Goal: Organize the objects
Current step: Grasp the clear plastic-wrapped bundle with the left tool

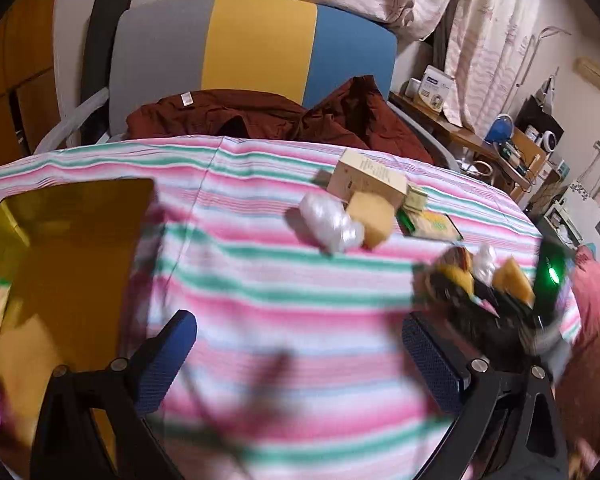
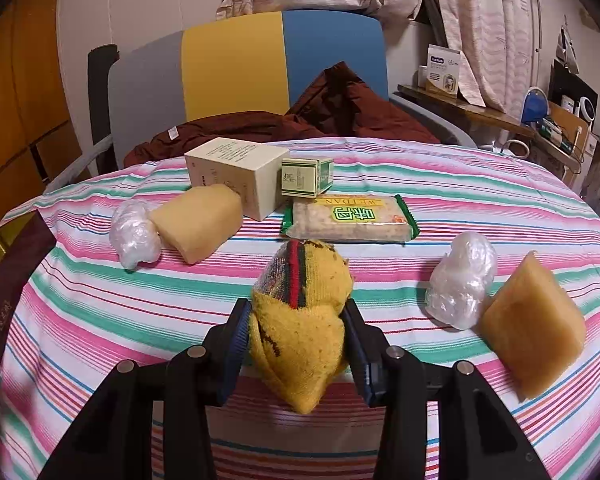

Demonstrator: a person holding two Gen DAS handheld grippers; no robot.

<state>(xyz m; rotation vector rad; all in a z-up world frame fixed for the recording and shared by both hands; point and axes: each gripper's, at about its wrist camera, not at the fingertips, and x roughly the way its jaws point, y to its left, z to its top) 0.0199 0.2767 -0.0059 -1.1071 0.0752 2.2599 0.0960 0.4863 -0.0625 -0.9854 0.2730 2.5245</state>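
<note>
My right gripper [image 2: 296,320] is shut on a yellow rolled sock [image 2: 302,312] with red and green stripes, just above the striped tablecloth [image 2: 100,300]. Around it lie two yellow sponges [image 2: 198,226] [image 2: 534,326], two crumpled clear plastic bags [image 2: 134,236] [image 2: 462,280], a green cracker packet [image 2: 350,218], a cream box [image 2: 236,176] and a small green box [image 2: 306,178]. My left gripper [image 1: 300,344] is open and empty above the cloth. A yellow open box [image 1: 68,248] lies to its left. The right gripper with the sock [image 1: 456,272] shows at the left wrist view's right.
A grey, yellow and blue chair [image 2: 244,76] with a dark red garment [image 2: 332,116] stands behind the table. A cluttered shelf [image 2: 540,120] is at the far right. The left wrist view is motion-blurred.
</note>
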